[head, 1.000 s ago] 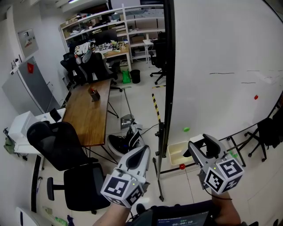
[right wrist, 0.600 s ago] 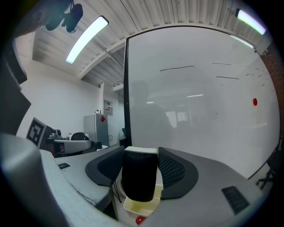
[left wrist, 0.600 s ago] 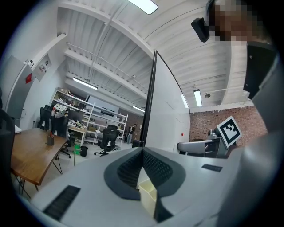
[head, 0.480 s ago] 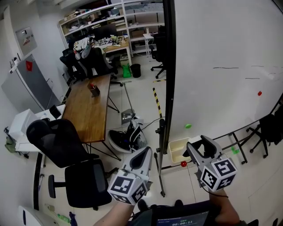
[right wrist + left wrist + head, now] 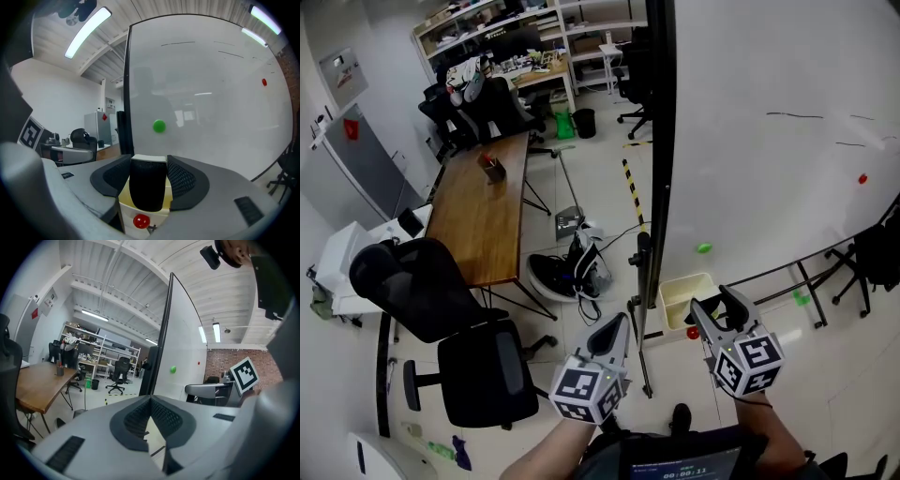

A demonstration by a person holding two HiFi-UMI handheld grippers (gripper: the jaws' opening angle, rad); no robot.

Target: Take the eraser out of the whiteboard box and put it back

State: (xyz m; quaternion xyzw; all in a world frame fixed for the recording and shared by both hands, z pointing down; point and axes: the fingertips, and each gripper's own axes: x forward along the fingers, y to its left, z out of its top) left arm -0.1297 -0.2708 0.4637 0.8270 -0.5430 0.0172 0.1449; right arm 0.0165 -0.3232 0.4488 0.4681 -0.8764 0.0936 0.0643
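While my right gripper (image 5: 719, 307) clamps the eraser (image 5: 148, 185), it hangs at the near edge of the whiteboard box (image 5: 680, 298).
The eraser stands upright between the jaws, black with a pale top strip. The cream box is open-topped, with a red magnet (image 5: 140, 221) on its front, low beside the whiteboard (image 5: 769, 169). My left gripper (image 5: 617, 323), jaws together on nothing, is off left over bare floor.

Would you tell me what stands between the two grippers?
In the head view, the whiteboard's black stand leg rises between the left gripper and the right gripper holding the black eraser.
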